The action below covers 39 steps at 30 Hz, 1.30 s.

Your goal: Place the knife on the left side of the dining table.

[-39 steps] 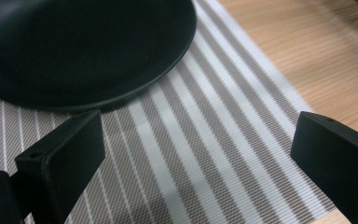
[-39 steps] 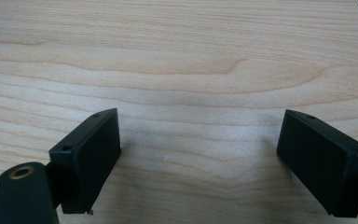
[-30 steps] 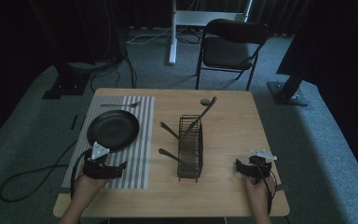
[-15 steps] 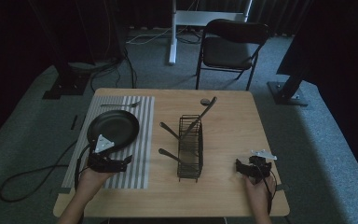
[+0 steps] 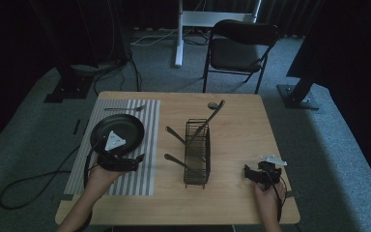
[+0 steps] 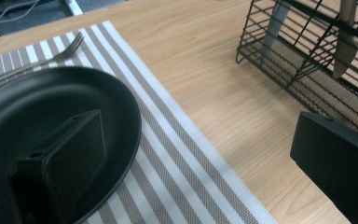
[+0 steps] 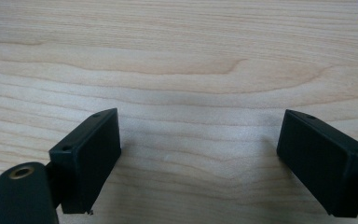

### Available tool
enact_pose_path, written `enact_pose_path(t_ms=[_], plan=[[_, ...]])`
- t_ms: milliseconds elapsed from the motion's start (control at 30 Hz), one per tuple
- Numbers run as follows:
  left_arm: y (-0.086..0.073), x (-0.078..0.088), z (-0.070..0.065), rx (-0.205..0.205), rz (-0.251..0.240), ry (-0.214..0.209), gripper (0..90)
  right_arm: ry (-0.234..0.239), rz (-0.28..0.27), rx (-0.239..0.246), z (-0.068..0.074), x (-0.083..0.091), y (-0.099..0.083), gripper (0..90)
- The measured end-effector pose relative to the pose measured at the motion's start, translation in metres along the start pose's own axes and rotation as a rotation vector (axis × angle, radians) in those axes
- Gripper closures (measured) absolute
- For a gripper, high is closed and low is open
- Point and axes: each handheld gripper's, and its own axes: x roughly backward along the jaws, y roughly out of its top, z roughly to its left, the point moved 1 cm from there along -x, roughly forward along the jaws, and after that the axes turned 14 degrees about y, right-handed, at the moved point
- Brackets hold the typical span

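Black and round, the shallow plate (image 5: 117, 133) sits on the grey-and-white striped placemat (image 5: 140, 145) at the left of the pale wooden table (image 5: 236, 145), and our left gripper (image 5: 121, 162) now rests at its near rim. A second ago that gripper lay a little further back and to the left on the mat; over the last moments we have edged it forward and toward the plate. In the left gripper view its jaws stand wide apart, one over the plate's dark surface and the other out over bare wood, so the rim lies between them and nothing is gripped yet.

Our right gripper (image 5: 260, 174) has not moved in that time. It lies on the wood near the right front corner, jaws spread wide with only table grain between them.

A silver fork (image 6: 51, 58) lies on the mat just beyond the plate. The black wire cutlery rack (image 5: 198, 152) stands mid-table with dark-handled utensils (image 5: 210, 118) leaning in it, well apart from the plate.

We judge that the approach to the plate is nearly done; the next step would be closing the left jaws on the rim, which calls for one jaw to slip under the edge.
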Motion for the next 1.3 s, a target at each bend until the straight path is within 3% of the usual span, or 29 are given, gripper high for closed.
enact_pose_path(t_ms=[267, 633, 667, 1300], plan=[[0.009, 0.000, -0.004, -0.014, -0.013, -0.006, 4.2, 0.000, 0.000, 0.000, 0.000, 0.000, 0.000, 12.5], [0.026, -0.003, -0.009, -0.017, -0.035, -0.055, 4.2, 0.000, 0.000, 0.000, 0.000, 0.000, 0.000, 12.5], [0.032, -0.004, -0.011, -0.014, -0.042, -0.074, 4.2, 0.000, 0.000, -0.001, 0.000, 0.000, 0.000, 12.5], [0.061, -0.010, -0.029, -0.035, -0.065, -0.116, 4.2, 0.000, 0.000, -0.001, 0.000, 0.000, 0.000, 12.5]])
